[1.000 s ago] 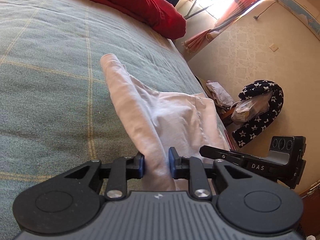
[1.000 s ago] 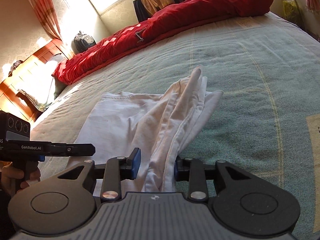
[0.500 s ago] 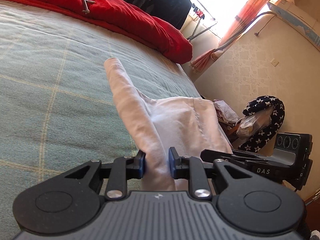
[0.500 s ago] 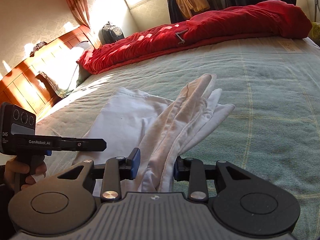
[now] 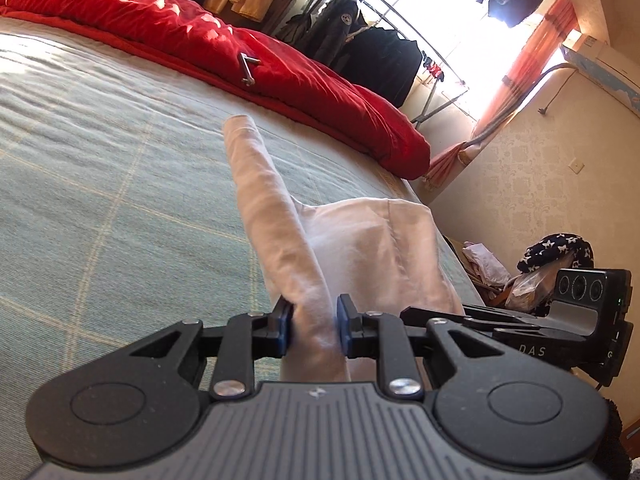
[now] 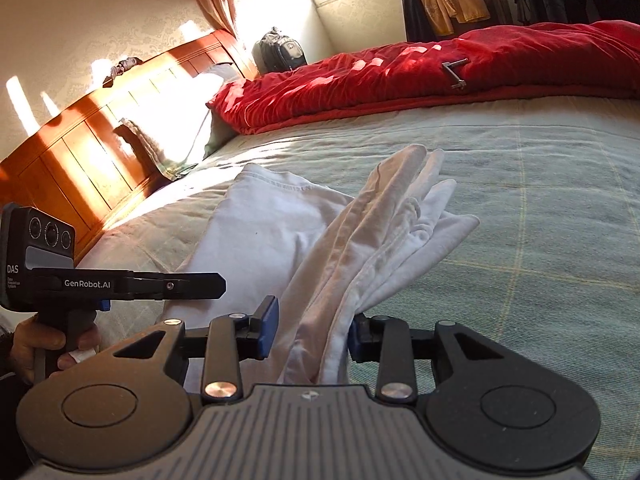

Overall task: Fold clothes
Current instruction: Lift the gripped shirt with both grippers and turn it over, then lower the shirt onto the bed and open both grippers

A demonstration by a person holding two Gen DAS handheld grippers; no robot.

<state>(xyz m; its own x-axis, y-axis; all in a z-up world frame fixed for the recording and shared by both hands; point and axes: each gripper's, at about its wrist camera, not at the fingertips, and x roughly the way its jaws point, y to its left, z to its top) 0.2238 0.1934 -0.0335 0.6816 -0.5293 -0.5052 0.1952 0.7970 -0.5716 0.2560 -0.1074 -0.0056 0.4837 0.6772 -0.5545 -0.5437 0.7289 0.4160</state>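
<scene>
One white garment (image 5: pixel 360 240) lay on the green bed (image 5: pixel 100 200), one end gathered up. The left claw (image 5: pixel 313 330) was clamped on a fold; the right claw (image 6: pixel 312 330) stood wider, cloth between its pads, grip uncertain. One red quilt (image 6: pixel 440 76) lay beyond.

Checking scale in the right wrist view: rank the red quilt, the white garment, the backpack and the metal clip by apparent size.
1. Red quilt and white garment: similar spans; garment is nearer, so unranked.
2. Backpack.
3. Metal clip.
</scene>
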